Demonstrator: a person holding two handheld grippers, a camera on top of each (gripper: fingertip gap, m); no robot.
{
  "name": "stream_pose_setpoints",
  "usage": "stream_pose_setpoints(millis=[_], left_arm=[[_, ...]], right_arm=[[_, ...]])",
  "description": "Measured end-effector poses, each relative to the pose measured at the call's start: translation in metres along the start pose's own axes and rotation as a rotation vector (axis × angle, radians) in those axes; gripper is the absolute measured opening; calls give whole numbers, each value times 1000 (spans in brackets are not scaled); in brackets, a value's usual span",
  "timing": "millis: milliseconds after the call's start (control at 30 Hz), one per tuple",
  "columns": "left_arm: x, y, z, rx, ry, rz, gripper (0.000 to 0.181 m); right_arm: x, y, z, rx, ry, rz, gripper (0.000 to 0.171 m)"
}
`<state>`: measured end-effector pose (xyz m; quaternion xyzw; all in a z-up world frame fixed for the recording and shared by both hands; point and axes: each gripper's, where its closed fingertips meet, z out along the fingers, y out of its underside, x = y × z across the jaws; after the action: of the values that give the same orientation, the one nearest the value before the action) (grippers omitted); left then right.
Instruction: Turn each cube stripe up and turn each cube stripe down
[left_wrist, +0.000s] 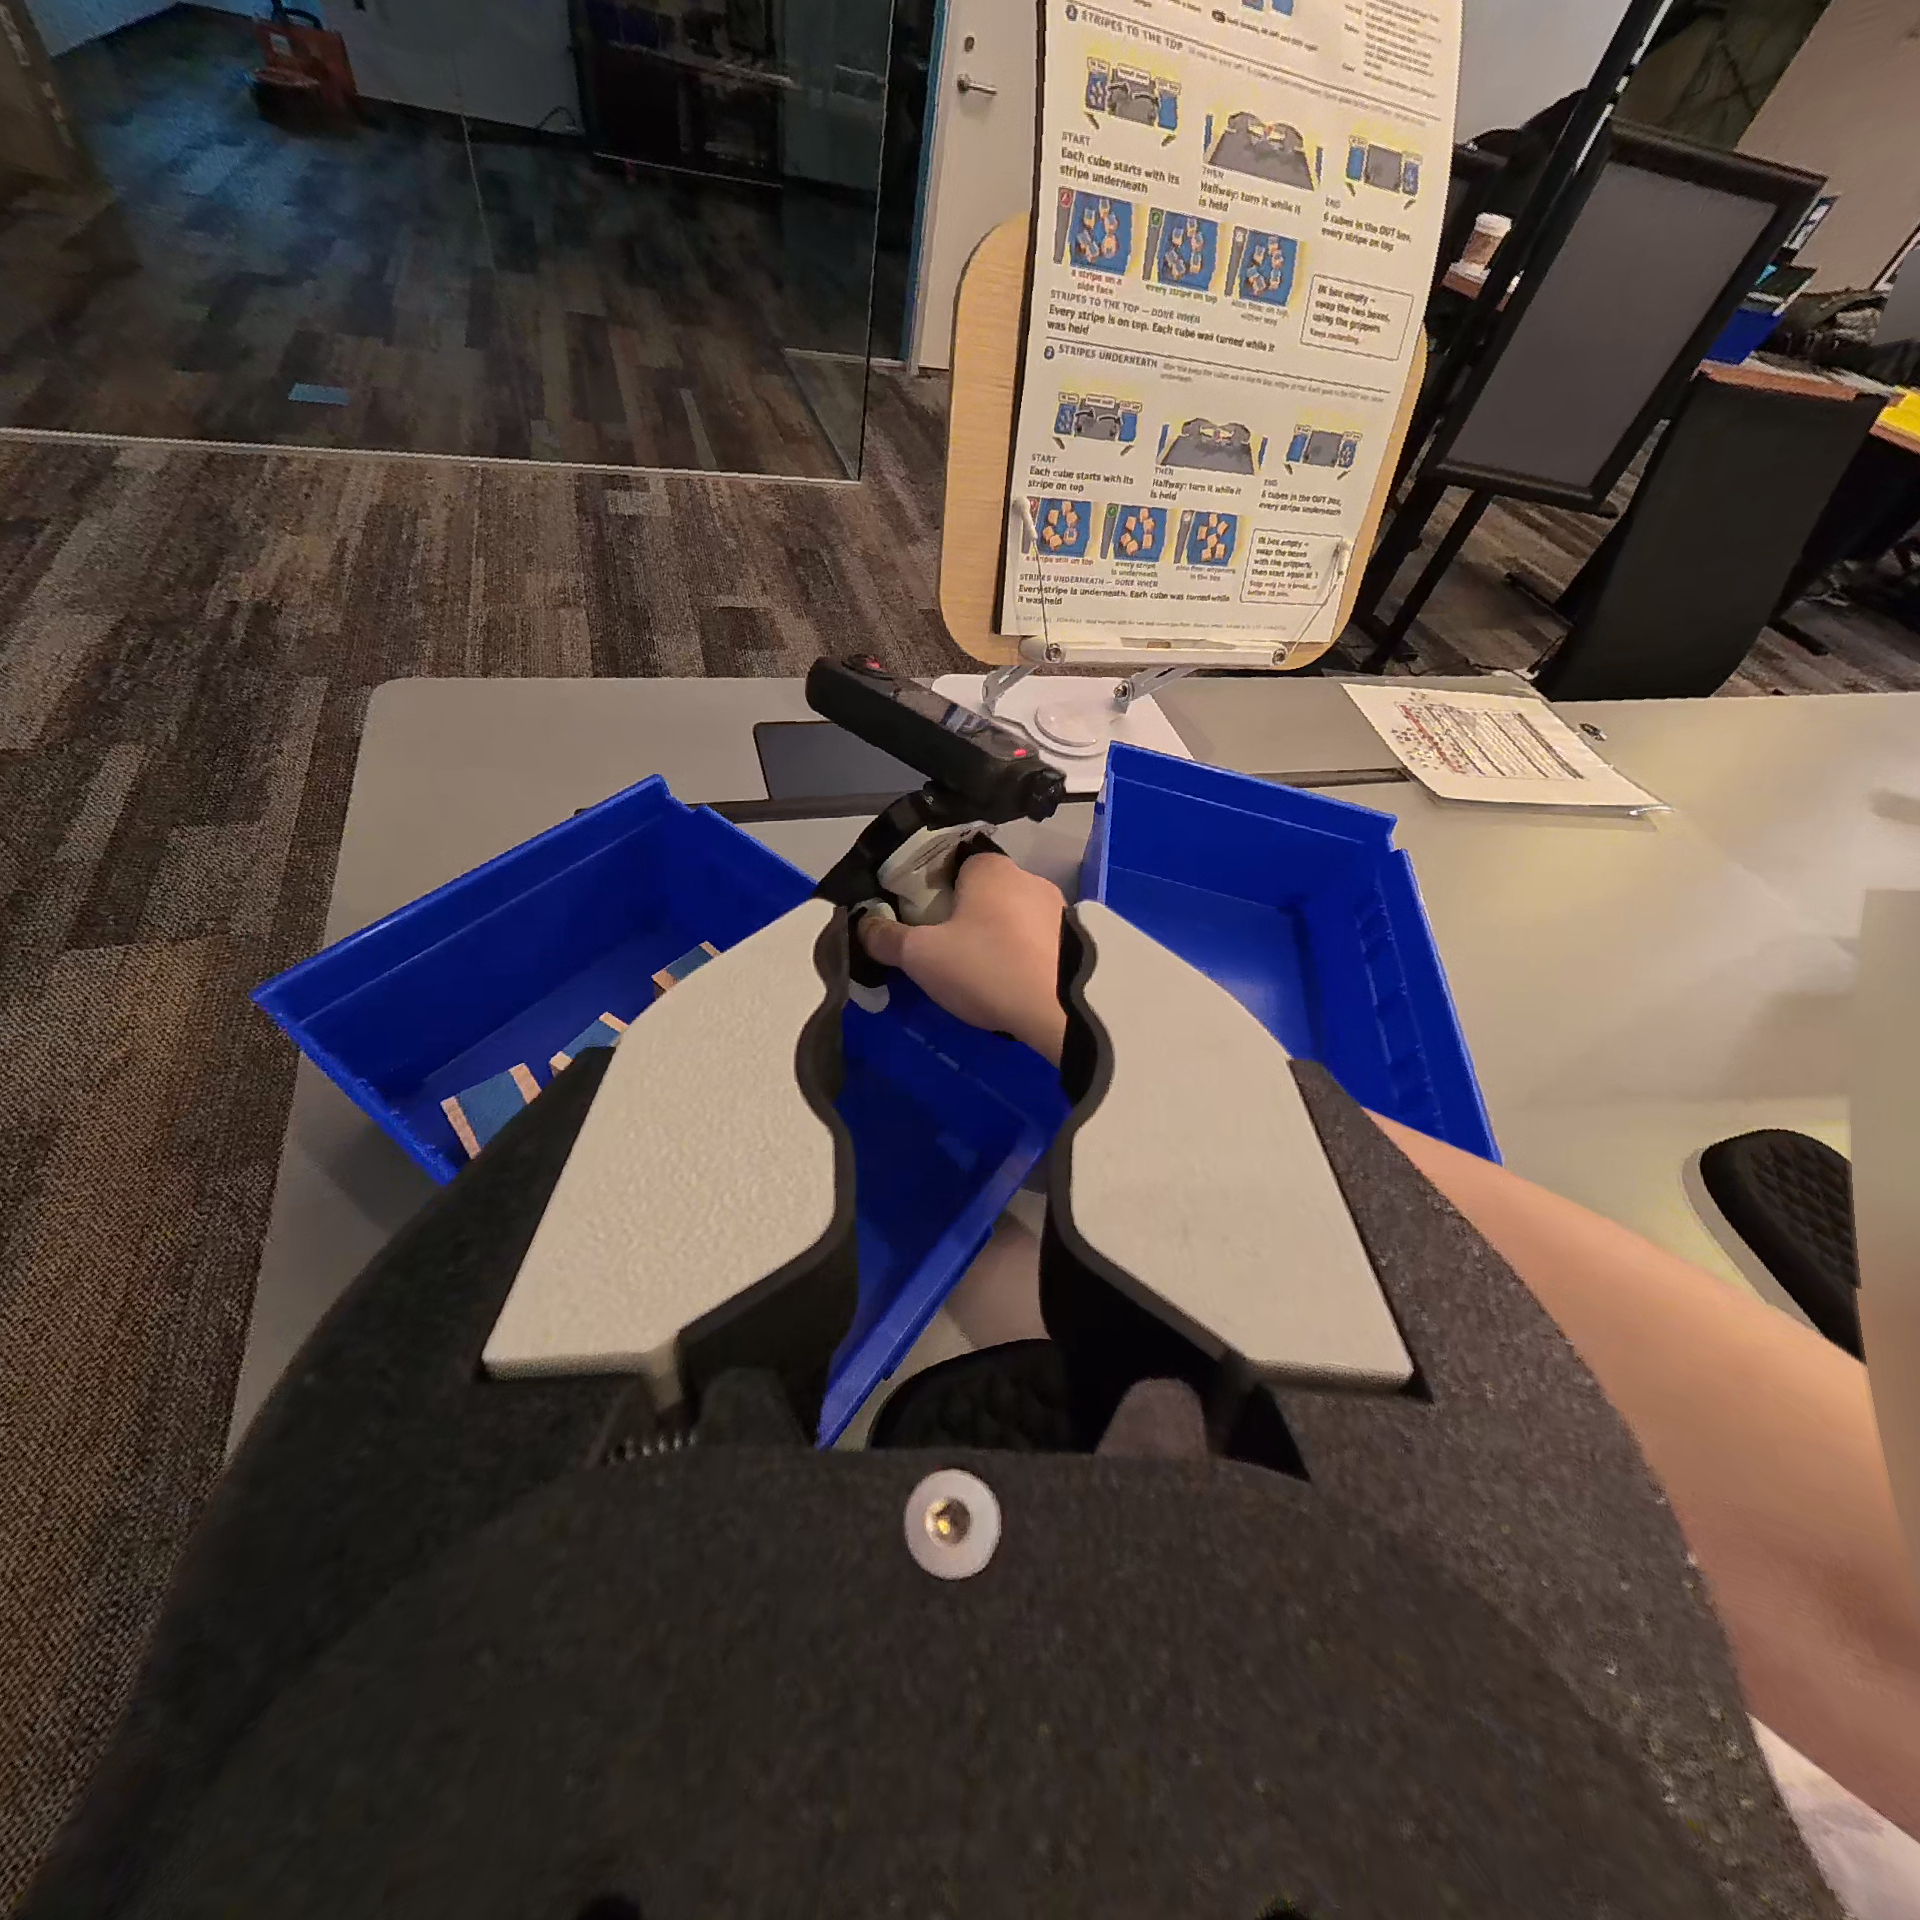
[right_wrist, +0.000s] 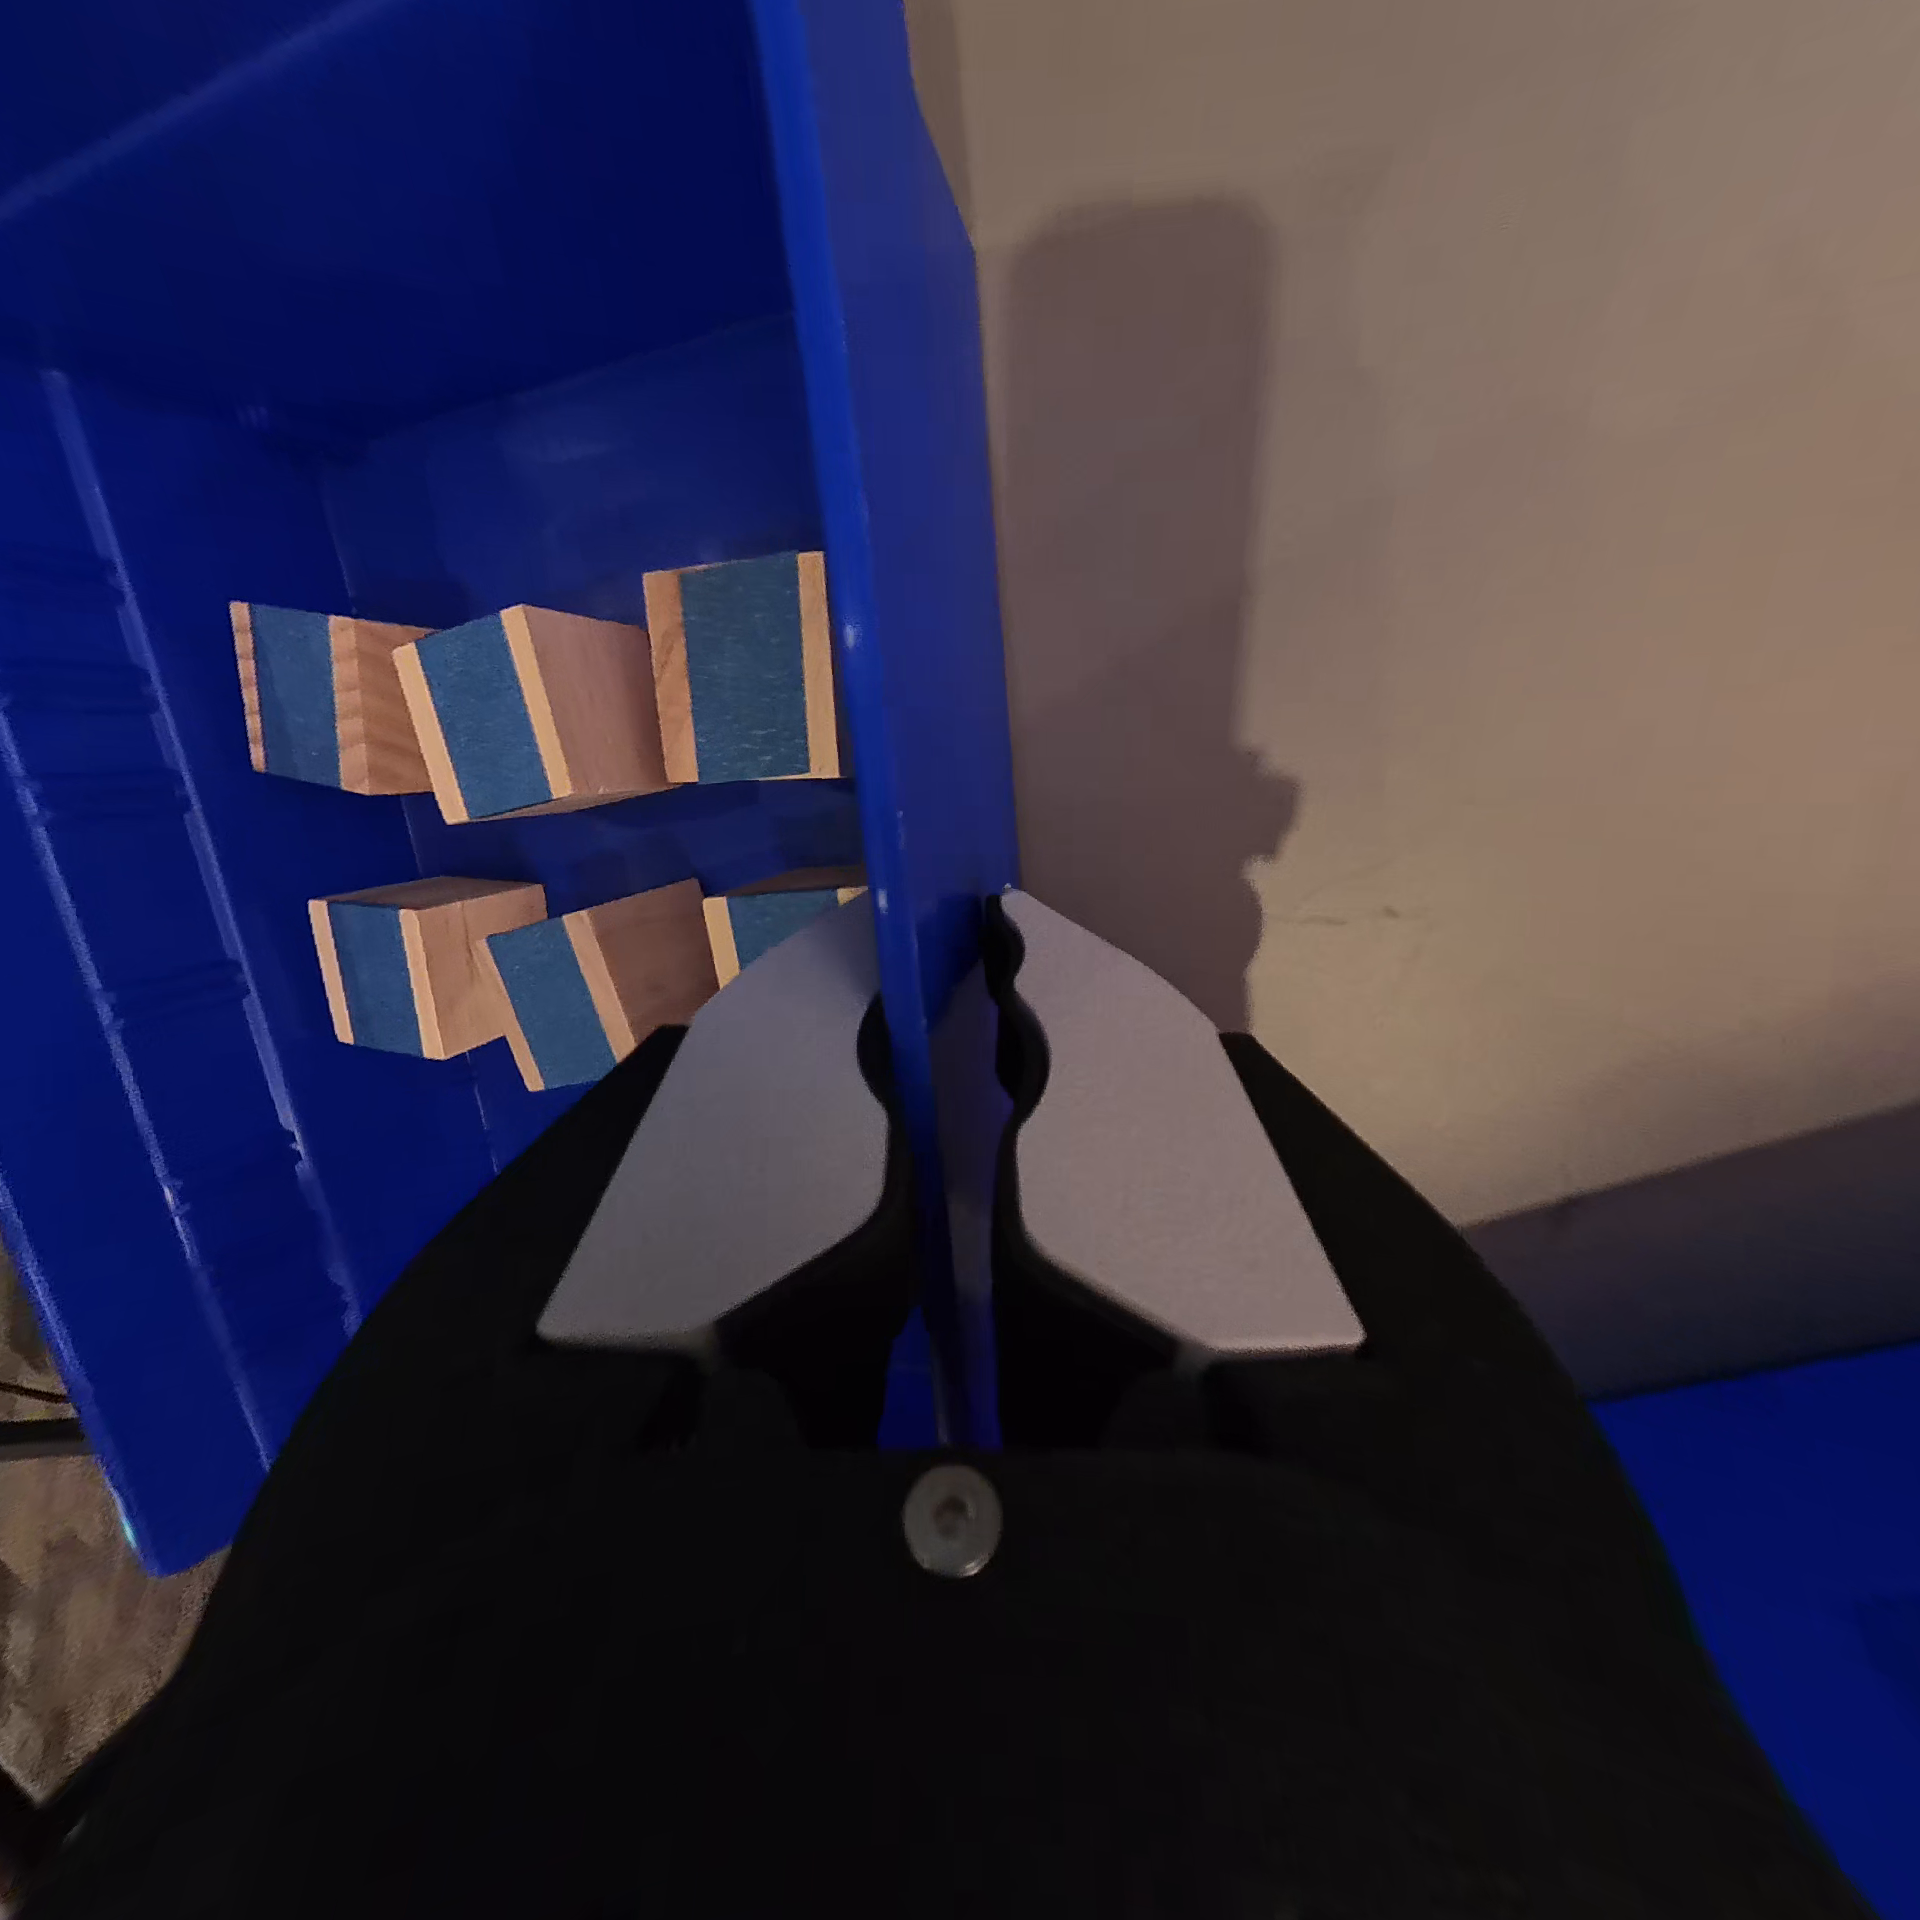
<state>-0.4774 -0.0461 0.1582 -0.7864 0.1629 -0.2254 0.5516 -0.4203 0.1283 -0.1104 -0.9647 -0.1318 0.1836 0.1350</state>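
Note:
Several wooden cubes (right_wrist: 520, 717) with a blue stripe on top lie in the left blue bin (right_wrist: 862, 520). My right gripper (right_wrist: 935, 925) straddles this bin's side wall and is shut on it, one finger inside and one outside. In the left wrist view the same bin (left_wrist: 468, 894) sits at the left with striped cubes (left_wrist: 499, 1101) partly hidden behind my left finger. My left gripper (left_wrist: 951, 925) is open and empty, held above the bin's near corner. A hand holds the right gripper (left_wrist: 935, 842) at the bin's far wall; its fingertips are hidden there.
A second blue bin (left_wrist: 1247, 894) stands at the right and looks empty. An instruction sheet on a stand (left_wrist: 1195, 343) is at the table's back, with a printed sheet (left_wrist: 1496, 748) to its right. A black chair (left_wrist: 1787, 1226) is at the table's right edge.

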Motion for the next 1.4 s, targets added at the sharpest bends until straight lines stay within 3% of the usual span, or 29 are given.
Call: stream_pose_setpoints(millis=[167,367,900,1400], left_arm=[[2,2,5,-24,-18,9,40],[13,2,6,-25,-14,45,40],[19,3,7,-36,-7,65,41],[26,6,13,-64,-12,93,42]], right_arm=[[0,-7,-7,49,36,-80,9],[-4,-29,-28,240,94,-126,5],[-3,-34,-48,293,142,-152,14],[21,-41,-74,355,238,-180,10]])
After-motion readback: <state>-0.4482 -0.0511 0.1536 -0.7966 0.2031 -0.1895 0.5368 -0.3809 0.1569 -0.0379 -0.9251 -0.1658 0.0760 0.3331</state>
